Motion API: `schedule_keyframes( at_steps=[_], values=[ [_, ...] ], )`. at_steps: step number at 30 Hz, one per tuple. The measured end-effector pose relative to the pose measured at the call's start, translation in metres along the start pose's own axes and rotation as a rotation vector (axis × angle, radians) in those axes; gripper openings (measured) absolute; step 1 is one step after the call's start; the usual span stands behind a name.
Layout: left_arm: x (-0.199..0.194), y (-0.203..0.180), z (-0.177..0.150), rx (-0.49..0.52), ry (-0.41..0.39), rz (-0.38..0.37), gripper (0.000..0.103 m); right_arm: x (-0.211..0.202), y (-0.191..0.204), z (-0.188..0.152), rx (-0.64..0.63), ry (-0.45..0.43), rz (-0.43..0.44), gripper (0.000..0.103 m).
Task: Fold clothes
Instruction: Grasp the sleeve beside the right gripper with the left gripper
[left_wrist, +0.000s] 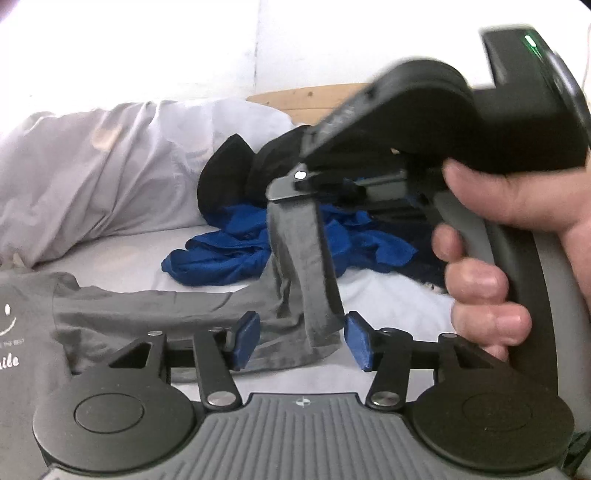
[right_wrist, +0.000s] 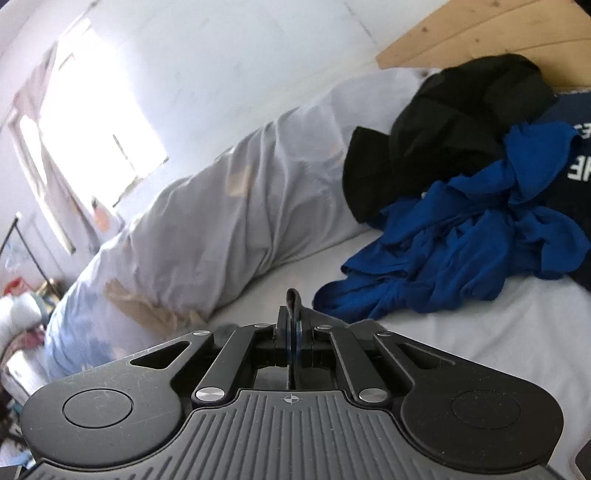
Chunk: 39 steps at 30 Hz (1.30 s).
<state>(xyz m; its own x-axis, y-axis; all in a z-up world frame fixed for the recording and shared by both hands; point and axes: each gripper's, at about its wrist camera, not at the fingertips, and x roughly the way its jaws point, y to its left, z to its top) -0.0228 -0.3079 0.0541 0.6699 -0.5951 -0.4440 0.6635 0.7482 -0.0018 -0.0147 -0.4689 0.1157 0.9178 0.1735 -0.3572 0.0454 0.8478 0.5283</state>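
Observation:
A grey T-shirt (left_wrist: 147, 314) with white print lies flat on the white bed sheet (left_wrist: 122, 254) in the left wrist view. One strip of it (left_wrist: 299, 251) is lifted off the bed, and my right gripper (left_wrist: 286, 190), held by a person's hand (left_wrist: 498, 221), is shut on its top end. My left gripper (left_wrist: 301, 341) stands open low over the shirt; the hanging strip comes down between its blue pads (left_wrist: 245, 339) without being pressed. In the right wrist view my right gripper (right_wrist: 294, 332) is shut, with a thin dark-grey fabric edge (right_wrist: 291, 299) sticking up from its pads.
A crumpled blue garment (right_wrist: 461, 251) and a black one (right_wrist: 443, 140) are piled at the back right of the bed, beside a navy piece with white letters (right_wrist: 569, 192). A rolled pale duvet (right_wrist: 221, 221) runs along the wall. A wooden headboard (right_wrist: 480, 33) is behind.

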Motion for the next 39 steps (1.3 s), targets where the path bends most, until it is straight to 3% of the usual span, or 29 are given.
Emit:
schedule_keyframes(
  at_steps=[8, 15, 19, 23, 32, 39],
  values=[
    [0.0, -0.015, -0.012, 0.132, 0.011, 0.009, 0.059, 0.005, 0.011, 0.0, -0.053, 0.071, 0.029, 0.003],
    [0.008, -0.021, -0.011, 0.103, 0.012, 0.094, 0.058, 0.0, 0.011, -0.002, -0.045, 0.075, 0.024, 0.003],
    [0.003, -0.017, -0.01, 0.065, -0.014, 0.11, 0.028, -0.002, 0.008, -0.002, -0.024, 0.062, 0.01, 0.003],
    [-0.009, -0.018, -0.013, 0.085, -0.069, 0.122, 0.017, -0.001, 0.007, -0.002, -0.01, 0.057, 0.007, 0.003],
    [-0.034, 0.012, -0.011, -0.003, -0.158, 0.141, 0.009, 0.007, 0.024, -0.008, -0.027, 0.062, 0.027, 0.003],
    [-0.058, 0.048, -0.009, -0.069, -0.143, 0.131, 0.008, 0.011, 0.049, -0.011, -0.027, 0.026, 0.083, 0.003]
  ],
)
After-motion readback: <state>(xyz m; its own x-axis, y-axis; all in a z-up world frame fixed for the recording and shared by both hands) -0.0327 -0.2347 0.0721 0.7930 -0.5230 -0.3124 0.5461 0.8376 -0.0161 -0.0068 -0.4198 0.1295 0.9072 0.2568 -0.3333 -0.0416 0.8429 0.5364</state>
